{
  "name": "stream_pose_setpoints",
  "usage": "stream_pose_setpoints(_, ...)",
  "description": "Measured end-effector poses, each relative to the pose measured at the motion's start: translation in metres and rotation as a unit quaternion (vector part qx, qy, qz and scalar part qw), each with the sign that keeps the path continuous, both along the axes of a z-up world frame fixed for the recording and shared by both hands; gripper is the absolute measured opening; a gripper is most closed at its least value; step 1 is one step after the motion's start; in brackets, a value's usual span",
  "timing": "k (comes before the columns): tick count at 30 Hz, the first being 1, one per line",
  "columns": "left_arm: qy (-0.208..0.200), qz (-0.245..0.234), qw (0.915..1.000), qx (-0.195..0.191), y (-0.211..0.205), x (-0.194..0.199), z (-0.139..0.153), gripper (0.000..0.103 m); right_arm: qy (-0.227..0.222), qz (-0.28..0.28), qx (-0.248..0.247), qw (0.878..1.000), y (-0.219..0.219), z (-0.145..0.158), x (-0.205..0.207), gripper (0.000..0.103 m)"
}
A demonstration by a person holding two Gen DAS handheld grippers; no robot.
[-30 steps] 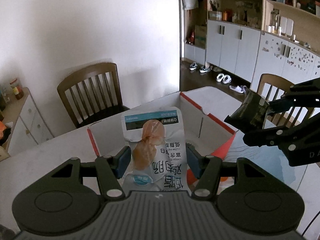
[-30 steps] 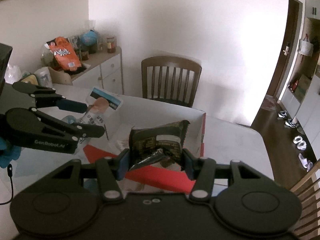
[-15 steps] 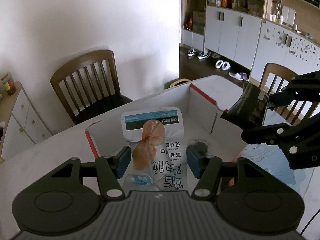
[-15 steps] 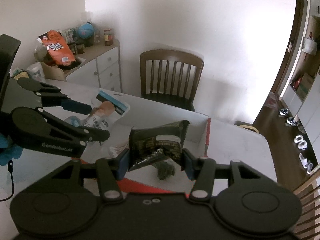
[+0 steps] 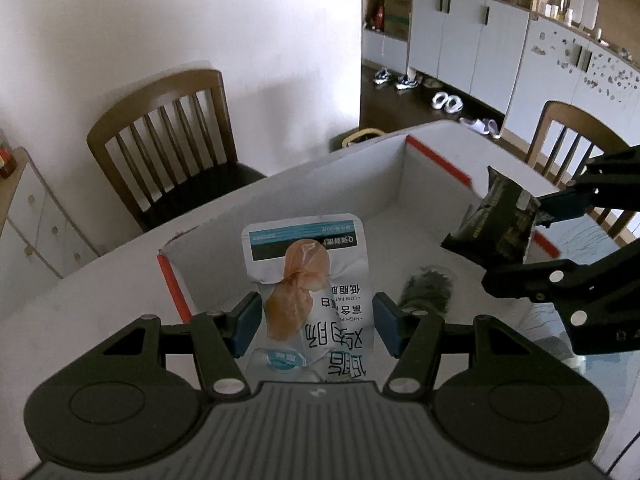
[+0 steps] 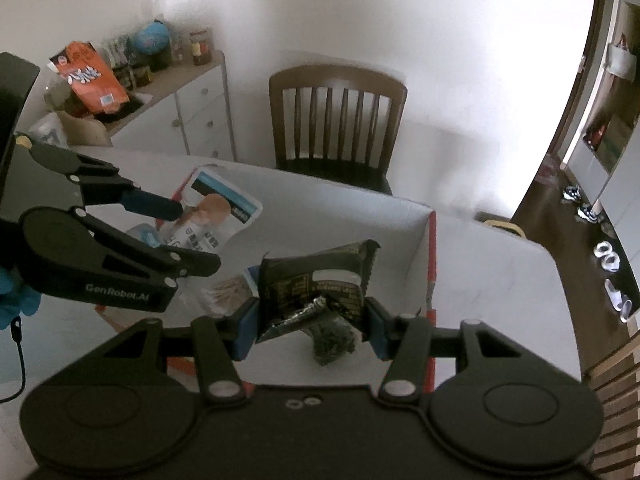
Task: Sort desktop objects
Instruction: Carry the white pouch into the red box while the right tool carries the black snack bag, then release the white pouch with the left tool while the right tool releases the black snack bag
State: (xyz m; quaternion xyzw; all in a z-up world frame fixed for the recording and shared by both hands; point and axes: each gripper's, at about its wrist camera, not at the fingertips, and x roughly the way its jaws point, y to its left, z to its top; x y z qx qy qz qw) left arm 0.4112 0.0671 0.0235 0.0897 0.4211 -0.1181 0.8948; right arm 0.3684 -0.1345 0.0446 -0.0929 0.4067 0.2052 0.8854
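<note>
— Left wrist view first: what do we have in the left gripper (image 5: 318, 330)?

— We have its blue fingers (image 5: 246, 326) pressed in on both sides of a white snack pouch (image 5: 316, 292), which stands upright between them. The pouch hangs over the near left part of a white cardboard box (image 5: 304, 196) with red edges, which sits on the pale surface (image 5: 80, 312).

— And the right gripper (image 6: 310, 320)?

— From the right wrist view, we see its fingers (image 6: 376, 328) clamped on a dark foil packet (image 6: 316, 284), crumpled and tilted, held above the box's (image 6: 384, 240) inside. In the left wrist view that packet (image 5: 496, 224) sits at the right, over the box's right wall.

— Anything already in the box?

— We see a dark fuzzy clump (image 6: 332, 342) on the box floor, just under the packet, and a pale item with tan sticks (image 6: 228, 290) to its left; we cannot tell what either is.

— Beyond the surface?

— We see a wooden chair (image 6: 338, 120) at the far edge, against the white wall, and a white drawer cabinet (image 6: 192, 108) to its left.
</note>
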Motion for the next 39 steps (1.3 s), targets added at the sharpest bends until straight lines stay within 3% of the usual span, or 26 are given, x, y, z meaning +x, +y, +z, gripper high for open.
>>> stream_pose_setpoints(21, 0.056, -0.005, 0.9980, 0.029, 0.005, 0.050, -0.048, 0.060, 0.087, 0.013, -0.025, 0.996, 0.032, -0.057, 0.031, 0.054)
stream_pose_setpoints(31, 0.068, -0.020, 0.9952, 0.068, -0.004, 0.053, -0.060, 0.060, 0.107, 0.019, -0.038, 0.993, 0.040, -0.061, 0.038, 0.054)
stream_pose_setpoints(39, 0.082, -0.059, 0.9908, 0.091, -0.022, 0.049, -0.069, 0.059, 0.138, 0.020, -0.031, 0.990, 0.040, -0.070, 0.044, 0.054)
